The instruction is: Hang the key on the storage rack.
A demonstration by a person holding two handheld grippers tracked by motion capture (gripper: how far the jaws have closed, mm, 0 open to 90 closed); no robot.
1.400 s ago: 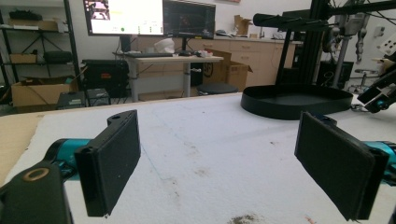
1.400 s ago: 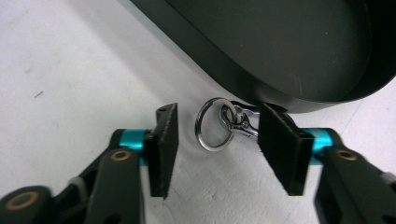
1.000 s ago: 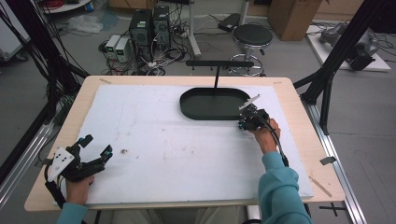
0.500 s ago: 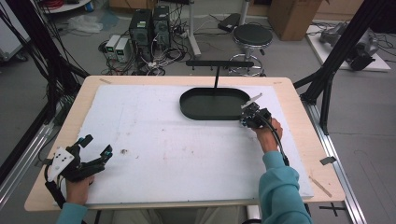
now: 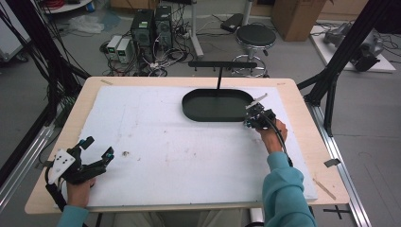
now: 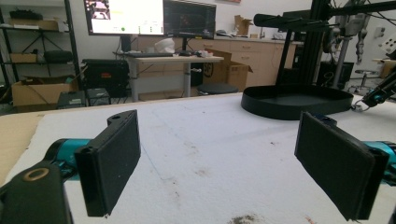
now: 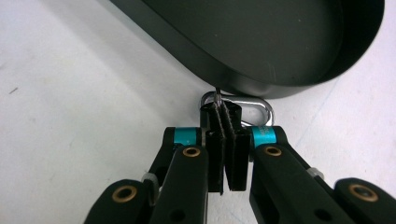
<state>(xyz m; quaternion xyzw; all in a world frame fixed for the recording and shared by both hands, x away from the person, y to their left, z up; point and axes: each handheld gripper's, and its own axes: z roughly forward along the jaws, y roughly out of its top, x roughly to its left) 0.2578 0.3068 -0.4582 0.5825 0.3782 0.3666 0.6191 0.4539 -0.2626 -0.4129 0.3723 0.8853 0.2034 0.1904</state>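
Right gripper (image 7: 225, 154), clamped on silver carabiner (image 7: 254, 105), now nearer black tray (image 5: 217, 105), frame centre; left gripper (image 5: 97, 150) gapes wide, empty.

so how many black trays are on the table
1. The black oval tray sits on the white mat at the far right of the table, beside the right gripper. Nothing looks big enough to hide another.

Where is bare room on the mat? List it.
The mat is bare between the left hand-held gripper and the tray, and along its near edge. Crowded only by the tray's right end, where the right hand-held gripper sits.
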